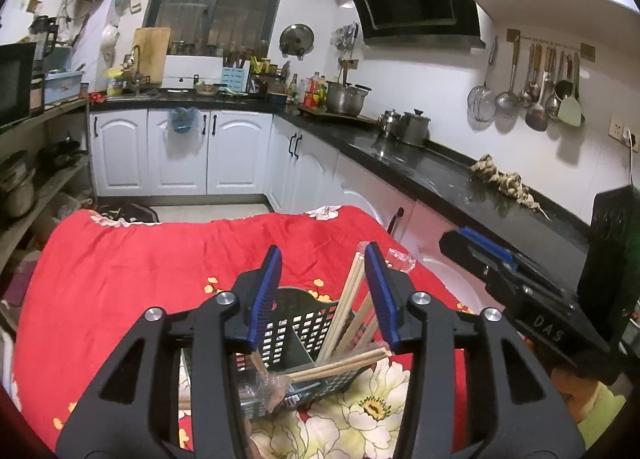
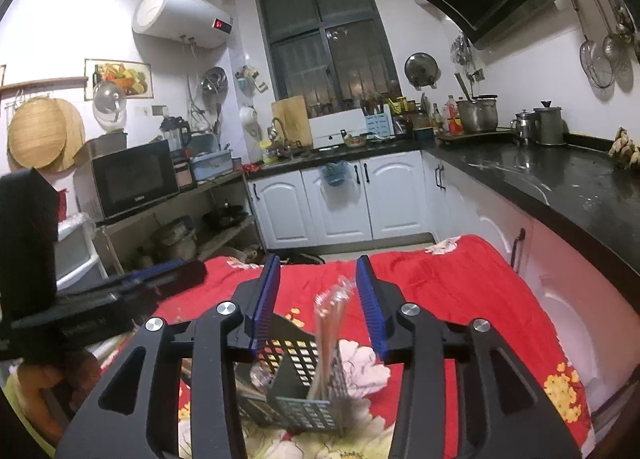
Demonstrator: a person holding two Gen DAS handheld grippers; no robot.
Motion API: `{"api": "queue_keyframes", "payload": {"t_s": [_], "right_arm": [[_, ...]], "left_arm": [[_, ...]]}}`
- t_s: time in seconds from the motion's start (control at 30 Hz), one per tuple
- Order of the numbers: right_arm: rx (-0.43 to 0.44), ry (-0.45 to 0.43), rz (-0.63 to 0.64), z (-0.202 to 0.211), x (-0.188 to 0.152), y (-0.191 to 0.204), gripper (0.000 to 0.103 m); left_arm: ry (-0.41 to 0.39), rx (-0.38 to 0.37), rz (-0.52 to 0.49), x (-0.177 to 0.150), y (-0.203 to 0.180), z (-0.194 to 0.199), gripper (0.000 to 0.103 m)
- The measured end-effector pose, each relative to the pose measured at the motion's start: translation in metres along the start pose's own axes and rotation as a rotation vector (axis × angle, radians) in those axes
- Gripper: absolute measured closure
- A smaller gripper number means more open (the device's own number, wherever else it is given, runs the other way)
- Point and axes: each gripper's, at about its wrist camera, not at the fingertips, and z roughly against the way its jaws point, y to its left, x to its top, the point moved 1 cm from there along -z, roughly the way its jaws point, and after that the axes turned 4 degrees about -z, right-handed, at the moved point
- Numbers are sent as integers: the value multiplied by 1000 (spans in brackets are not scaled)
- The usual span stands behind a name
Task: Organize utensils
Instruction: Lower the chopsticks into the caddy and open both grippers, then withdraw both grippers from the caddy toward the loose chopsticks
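A dark grey slotted utensil caddy [image 1: 298, 329] with a middle divider stands on the red floral cloth [image 1: 132, 259]. Wooden chopsticks [image 1: 346, 301] lean in its right compartment, and some lie across its front rim. A plastic-wrapped utensil [image 1: 272, 383] lies at its front left. My left gripper [image 1: 322, 259] is open and empty just above the caddy. The right wrist view shows the caddy [image 2: 304, 383] with blurred, plastic-wrapped chopsticks [image 2: 330, 323] upright in it. My right gripper [image 2: 318, 267] is open above them, touching nothing. Each gripper appears at the other view's edge.
A black L-shaped counter [image 1: 436, 173] with white cabinets runs along the right and back, holding pots and a kettle. Ladles hang on the right wall [image 1: 532, 91]. A shelf with a microwave [image 2: 134, 179] stands at the left. A clear wrapper [image 1: 402, 259] lies on the cloth.
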Motion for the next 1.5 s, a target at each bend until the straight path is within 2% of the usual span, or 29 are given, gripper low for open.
{"api": "queue_keyframes", "payload": {"t_s": [0.13,0.4,0.5,0.6,0.67,0.87,1.2,1.5], "right_arm": [[-17,9,-11,8,-4,-5,60],[-27,38,2,23,-21,-8,60],[-24,48,4,28,-26,-7,55],[-18,60,12,32,-31,-4,55],[-13,71,20,35,-35,-2,54],[2,90,18,43,-46,1,50],[1,119,22,52,-61,2,48],[19,137,20,56,-70,4,44]], "left_arm": [[-15,-1,7,1,0,9,63],[-42,-10,-27,-6,-7,35,51],[-45,-6,-38,-12,-10,44,43],[-46,-9,-39,-18,-11,50,37],[-46,-6,-39,-22,-12,54,28],[-33,-5,-34,-36,-12,63,13],[-4,6,-8,-66,-9,75,11],[68,33,37,-95,4,70,11]]}}
